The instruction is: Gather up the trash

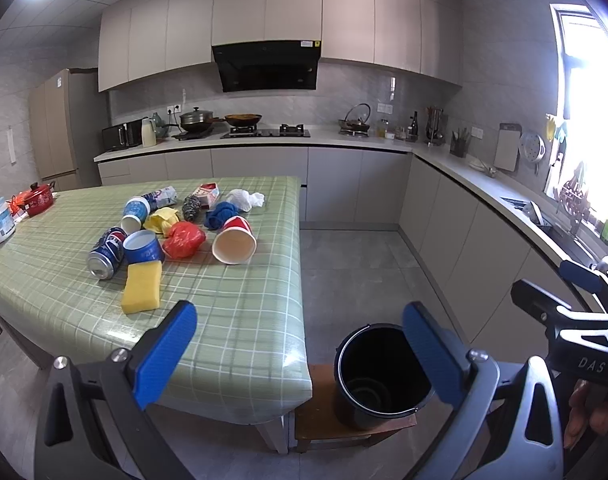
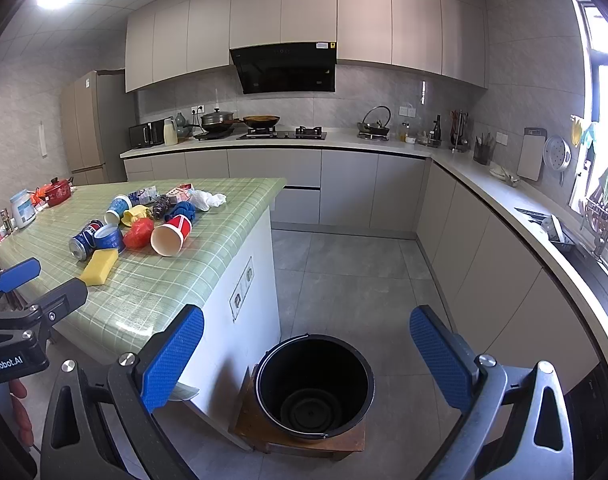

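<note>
Both wrist views look forward between their own spread blue fingers, from above, toward the far kitchen counter. The left gripper [image 1: 300,356] sits over the table [image 1: 232,320] edge; the right gripper [image 2: 306,358] hangs above the bucket [image 2: 264,384]. Both share table, bucket and counter.

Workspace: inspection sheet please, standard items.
Surface: table under green checked cloth, near end bare.
Job's things: tipped red cup, blue can, two blue cups, yellow sponge, red bag, blue cloth, white bag, carton; all on the table. Black bucket on a low wooden stool, no trash visible inside.
Clutter: red pot, white jar at the table's far left.
Grippers: left gripper and right gripper open, fingers holding nothing.
Cables: nothing seen.
Surroundings: kitchen counter, stove, range hood, fridge, window.
</note>
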